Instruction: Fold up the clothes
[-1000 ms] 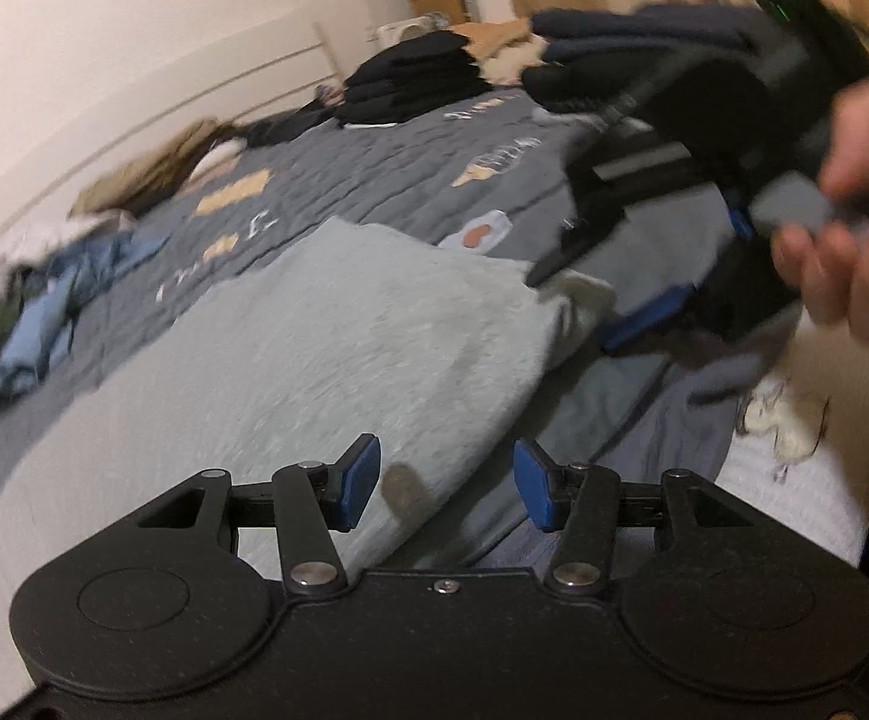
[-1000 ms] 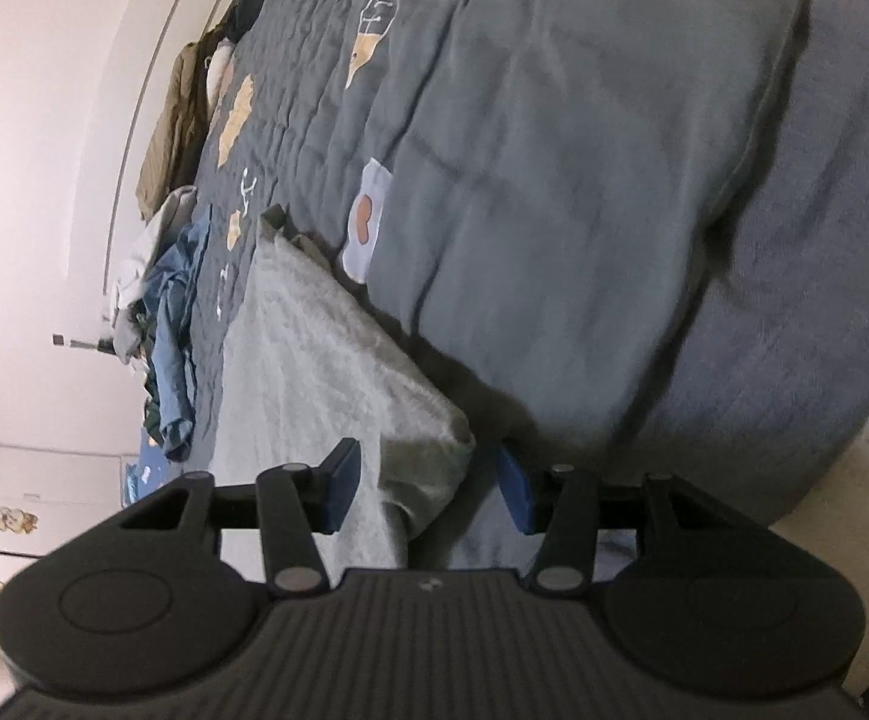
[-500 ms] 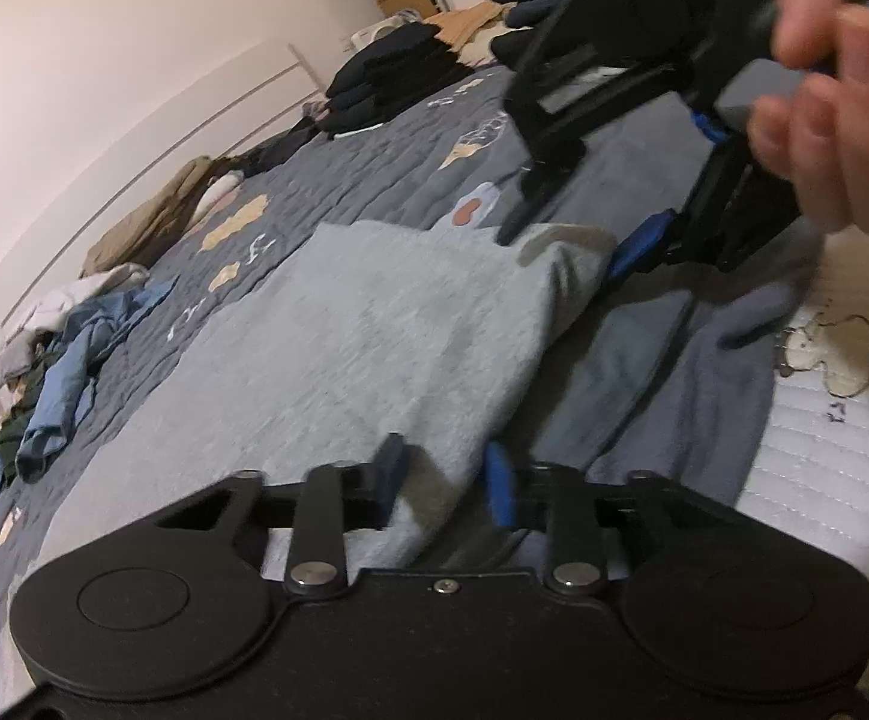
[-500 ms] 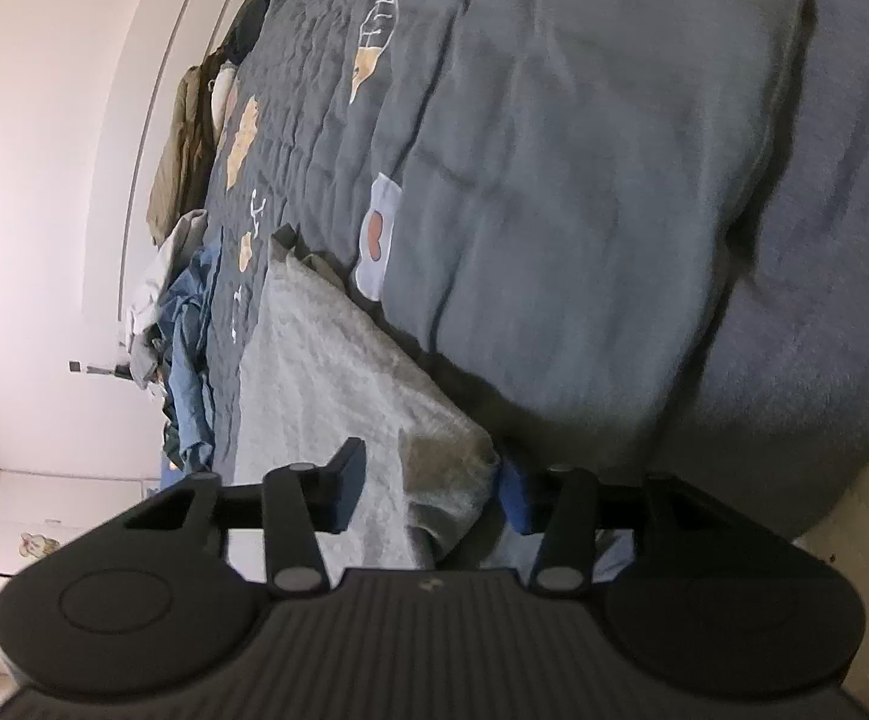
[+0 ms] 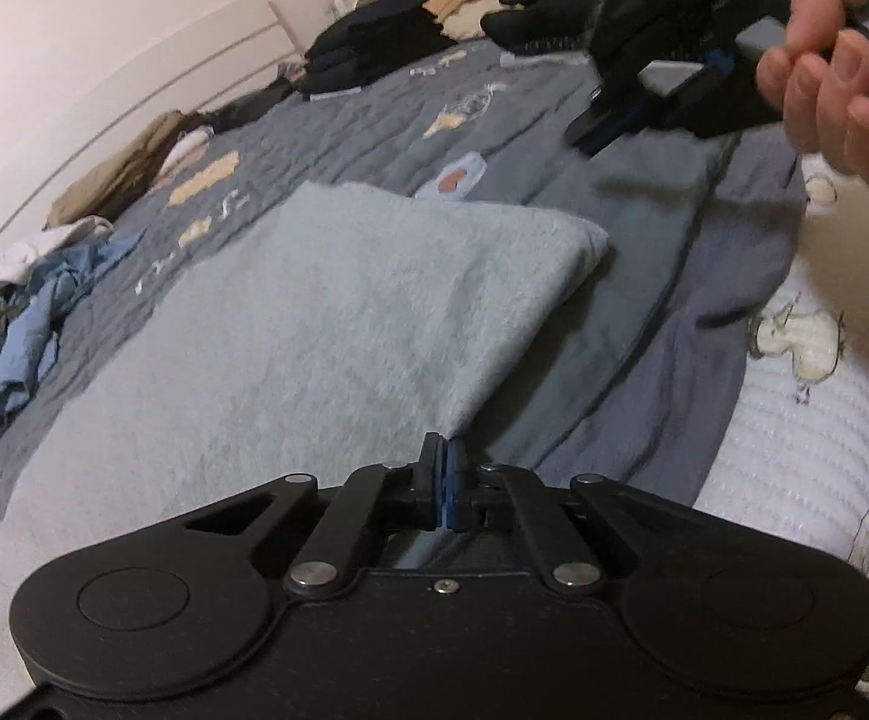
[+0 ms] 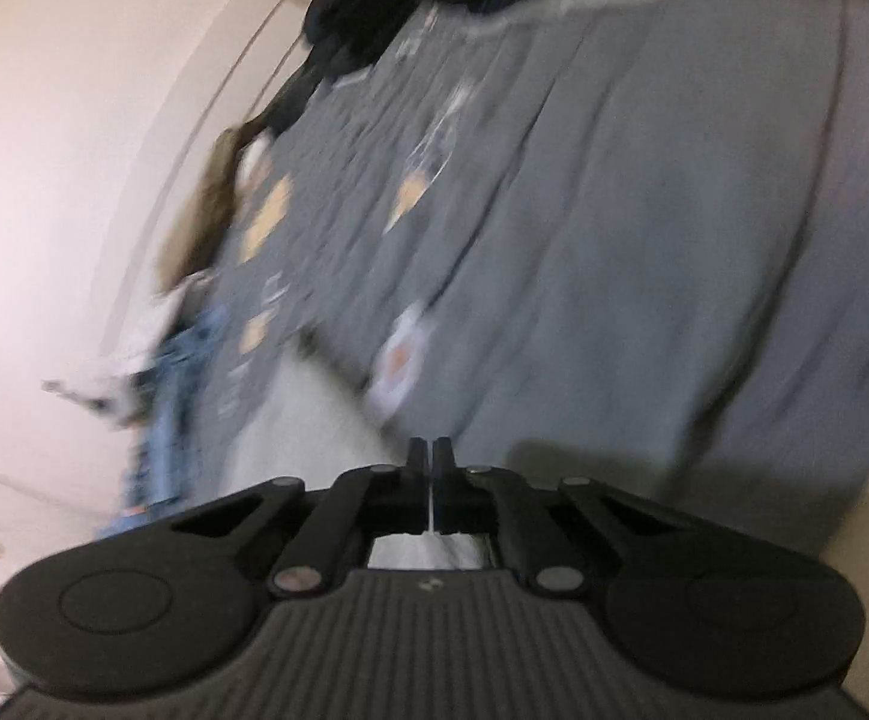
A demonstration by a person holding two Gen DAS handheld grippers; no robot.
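left gripper [image 5: 445, 468]: blue pads pressed on near edge of light grey garment [image 5: 314, 324] | garment flat on quilt [image 5: 374, 120] | right gripper [image 6: 431, 480]: fingers together, cloth grip unclear, blurred | risk: thin pinch slips when lifted, fold skews

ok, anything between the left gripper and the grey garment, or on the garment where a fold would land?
Nothing visible. The left gripper is shut right at the near edge of the light grey garment, whose top surface is bare. The right gripper hangs above the bed, off the garment.
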